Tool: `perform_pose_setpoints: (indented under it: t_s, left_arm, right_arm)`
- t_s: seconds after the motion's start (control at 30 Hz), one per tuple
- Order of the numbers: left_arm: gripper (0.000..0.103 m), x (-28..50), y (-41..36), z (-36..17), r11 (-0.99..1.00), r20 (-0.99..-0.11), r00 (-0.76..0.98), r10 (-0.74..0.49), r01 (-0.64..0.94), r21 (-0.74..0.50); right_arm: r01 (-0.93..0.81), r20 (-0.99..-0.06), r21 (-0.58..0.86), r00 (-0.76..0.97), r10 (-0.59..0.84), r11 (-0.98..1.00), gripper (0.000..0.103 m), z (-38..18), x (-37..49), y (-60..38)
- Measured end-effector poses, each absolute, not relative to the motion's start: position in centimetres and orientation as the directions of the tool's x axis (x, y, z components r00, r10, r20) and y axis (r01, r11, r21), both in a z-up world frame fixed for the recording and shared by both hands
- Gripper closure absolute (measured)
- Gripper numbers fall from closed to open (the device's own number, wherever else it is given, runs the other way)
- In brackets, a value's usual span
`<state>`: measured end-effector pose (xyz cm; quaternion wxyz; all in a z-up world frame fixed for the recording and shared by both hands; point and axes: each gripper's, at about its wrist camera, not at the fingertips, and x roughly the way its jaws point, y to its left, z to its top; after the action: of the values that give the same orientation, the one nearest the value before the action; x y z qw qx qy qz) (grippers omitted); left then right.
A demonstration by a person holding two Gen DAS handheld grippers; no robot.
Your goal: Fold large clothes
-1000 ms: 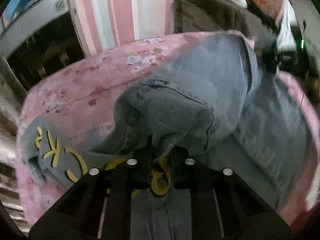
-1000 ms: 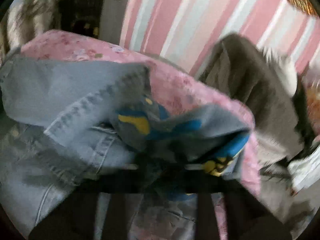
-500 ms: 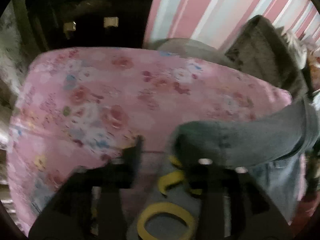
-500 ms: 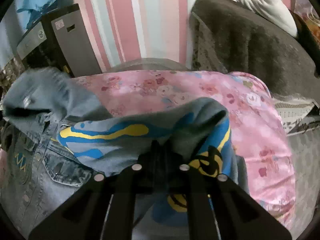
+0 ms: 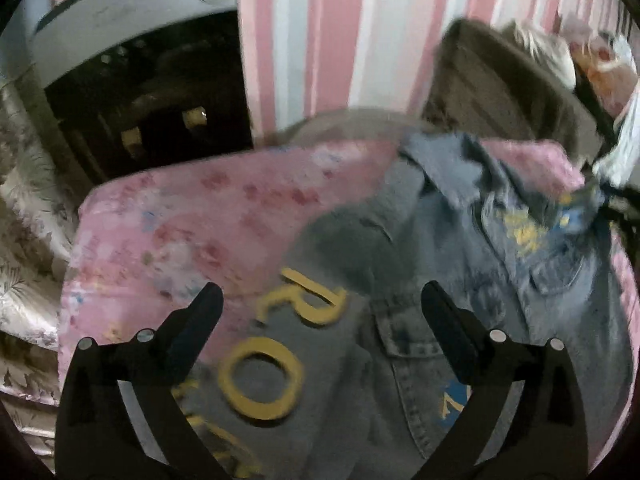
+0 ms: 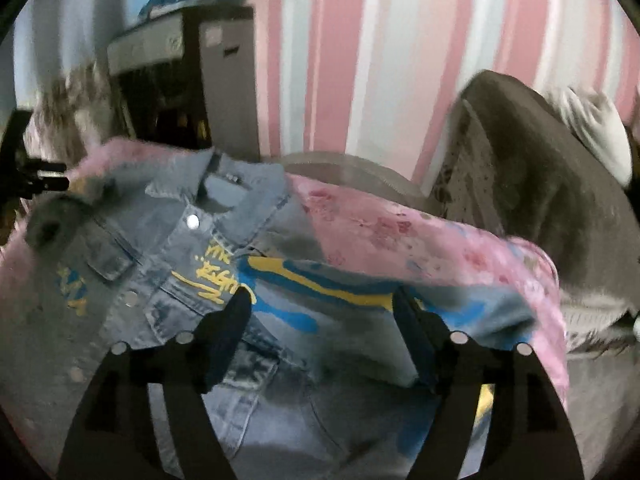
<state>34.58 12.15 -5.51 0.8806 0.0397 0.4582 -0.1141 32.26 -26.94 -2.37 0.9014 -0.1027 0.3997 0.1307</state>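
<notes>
- Denim: our jacket [image 6: 168,280] lies flat on the pink floral bed [image 5: 192,220], collar toward twelve o'clock.
- We see both sleeves folded across the front.
- Our left gripper [image 5: 320,300] has just spread its jaws, released, above the yellow letters [image 5: 260,376].
- Our right gripper [image 6: 322,296] has likewise just opened, gripping nothing, over the blue-and-yellow sleeve [image 6: 340,296].
- Striped wall [image 6: 380,60] at twelve o'clock.

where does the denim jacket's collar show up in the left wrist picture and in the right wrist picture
Left wrist: the collar sits upper right of centre, at the far end of the denim jacket.
Right wrist: the collar sits upper left of centre, above the yellow lettering.
Shared landmark: the pink floral cover under the jacket, also at, against the striped wall.
</notes>
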Motion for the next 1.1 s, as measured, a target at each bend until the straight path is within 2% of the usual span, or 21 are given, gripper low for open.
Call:
perform_pose_setpoints:
  t_s: [0.03,0.1,0.13,0.17,0.2,0.23,0.27,0.33,0.4,0.5,0.53,0.6,0.63,0.67,0.7,0.73,0.77,0.83,0.93,0.97,1.1]
  left_arm:
    - [0.006,34.8,11.8,-6.3,0.971,-0.824,0.546,-0.149,0.238,-0.018]
    - [0.016,35.3,11.0,-7.9,0.969,-0.847,0.514,-0.133,0.246,-0.003]
    - [0.034,35.6,10.8,-8.5,0.969,-0.859,0.497,-0.122,0.247,0.005]
    - [0.058,35.8,10.6,-9.2,0.97,-0.87,0.482,-0.104,0.241,0.018]
    - [0.066,36.2,10.6,-9.7,0.973,-0.88,0.468,-0.082,0.23,0.031]
    - [0.075,36.5,10.8,-10.1,0.975,-0.884,0.462,-0.071,0.218,0.035]
    - [0.083,36.7,11.0,-10.1,0.977,-0.882,0.467,-0.062,0.21,0.042]
    - [0.093,36.7,11.6,-9.3,0.98,-0.862,0.504,-0.043,0.19,0.062]
    - [0.096,37.4,12.9,-8.3,0.988,-0.839,0.544,-0.025,0.139,0.06]
    - [0.094,39.8,15.7,-9.1,0.996,-0.862,0.501,-0.078,0.081,-0.043]
    - [0.092,40.3,15.7,-9.7,0.996,-0.873,0.482,-0.07,0.077,-0.038]
    - [0.084,40.6,15.2,-10.9,0.997,-0.88,0.475,-0.006,0.069,0.031]
    - [0.077,40.4,14.8,-11.1,0.996,-0.875,0.484,0.021,0.068,0.062]
    - [0.07,40.2,14.7,-10.9,0.995,-0.869,0.494,0.037,0.063,0.079]
    - [0.061,39.8,14.7,-10.5,0.994,-0.857,0.512,0.052,0.054,0.092]
    - [0.042,39.2,14.8,-9.8,0.995,-0.847,0.53,0.051,0.045,0.088]
    - [0.025,38.5,14.9,-9.0,0.996,-0.832,0.553,0.048,0.04,0.084]
    - [0.013,37.3,15.2,-7.5,0.996,-0.802,0.595,0.051,0.029,0.086]
    - [0.007,35.0,15.5,-5.5,0.999,-0.773,0.635,0.018,0.028,0.046]
    - [0.003,34.0,15.3,-5.0,0.999,-0.765,0.644,0.005,0.034,0.035]
    - [0.003,30.7,13.4,-4.2,0.997,-0.743,0.669,-0.014,0.07,0.045]
  right_arm:
    - [-0.336,-0.76,-0.097,0.633,0.148,0.937,0.029,-3.0,32.7,-26.3]
    - [-0.38,-0.781,-0.157,0.613,0.121,0.912,0.029,-4.1,33.5,-24.6]
    - [-0.391,-0.788,-0.191,0.609,0.097,0.9,0.029,-4.6,33.9,-24.0]
    - [-0.393,-0.792,-0.212,0.605,0.078,0.895,0.03,-5.0,34.1,-23.8]
    - [-0.395,-0.807,-0.233,0.589,0.05,0.889,0.044,-5.7,34.6,-23.5]
    - [-0.398,-0.816,-0.239,0.576,0.039,0.886,0.084,-6.1,34.8,-23.5]
    - [-0.384,-0.815,-0.256,0.58,0.016,0.887,0.091,-6.3,35.1,-23.6]
    - [-0.26,-0.763,-0.258,0.646,-0.032,0.93,0.096,-4.8,35.8,-25.5]
    - [-0.115,-0.737,-0.164,0.674,-0.044,0.98,0.097,-3.0,36.9,-29.0]
    - [0.023,-0.764,-0.079,0.641,-0.075,0.997,0.097,-3.1,38.6,-33.3]
    - [0.048,-0.776,-0.062,0.626,-0.078,0.997,0.097,-3.6,39.0,-34.2]
    - [0.103,-0.808,-0.123,0.568,-0.16,0.987,0.097,-5.1,39.5,-35.4]
    - [0.112,-0.82,-0.126,0.548,-0.167,0.986,0.092,-5.6,39.6,-35.9]
    - [0.098,-0.825,-0.069,0.553,-0.112,0.993,0.09,-5.7,39.3,-36.4]
    - [0.074,-0.821,0.037,0.571,-0.012,0.997,0.076,-5.2,38.3,-37.2]
    - [0.072,-0.809,0.079,0.588,0.022,0.994,0.06,-4.5,37.4,-37.7]
    - [0.06,-0.778,0.097,0.627,0.038,0.993,0.053,-3.0,35.7,-38.0]
    - [0.042,-0.736,0.083,0.676,0.033,0.996,0.029,-1.0,33.1,-38.3]
    - [0.038,-0.693,0.042,0.721,0.002,0.998,0.018,0.9,28.4,-39.1]
    - [0.042,-0.689,0.029,0.724,-0.011,0.999,0.017,0.8,27.2,-39.6]
    - [0.088,-0.712,0.002,0.699,-0.06,0.996,0.016,-1.3,22.8,-41.0]
